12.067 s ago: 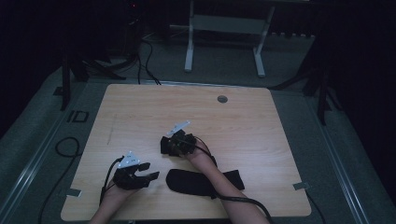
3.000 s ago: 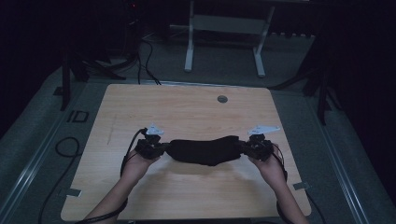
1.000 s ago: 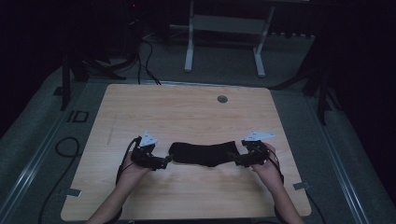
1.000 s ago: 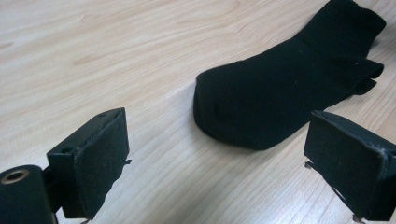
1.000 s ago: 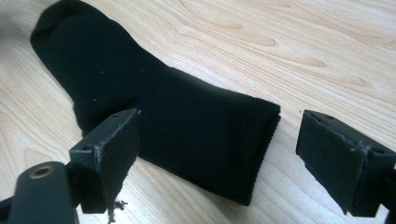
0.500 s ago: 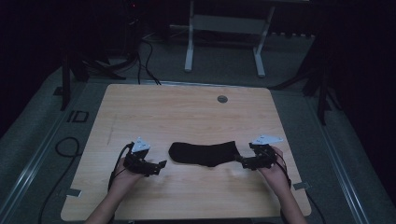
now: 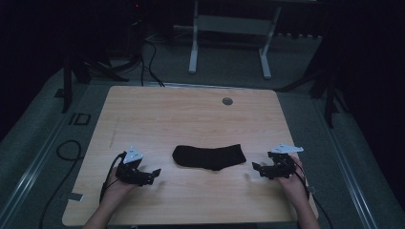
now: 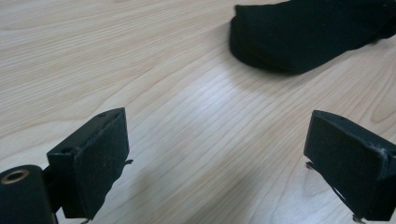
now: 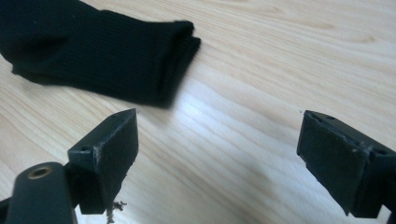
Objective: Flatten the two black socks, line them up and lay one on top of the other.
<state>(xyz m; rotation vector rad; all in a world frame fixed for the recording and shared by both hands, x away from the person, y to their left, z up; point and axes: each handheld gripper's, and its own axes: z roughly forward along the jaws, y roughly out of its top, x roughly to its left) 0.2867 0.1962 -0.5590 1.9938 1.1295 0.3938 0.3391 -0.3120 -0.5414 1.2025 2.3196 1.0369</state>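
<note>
A black sock lies flat across the middle of the wooden table, toe end to the left, cuff to the right. My left gripper rests near the front left, open, a short way from the sock's toe. Its jaws stand wide apart over bare wood. My right gripper sits at the front right, open too, just off the ribbed cuff. Between its jaws there is bare table. Neither gripper touches the sock.
A small round grommet sits near the table's far edge. Cables trail from both grippers off the front edge. Beyond the table stand a white frame and dark floor cables.
Both grippers have let go of the sock's ends and drawn outward and toward the front edge. The sock now lies flat on the table, slightly shorter than when stretched.
</note>
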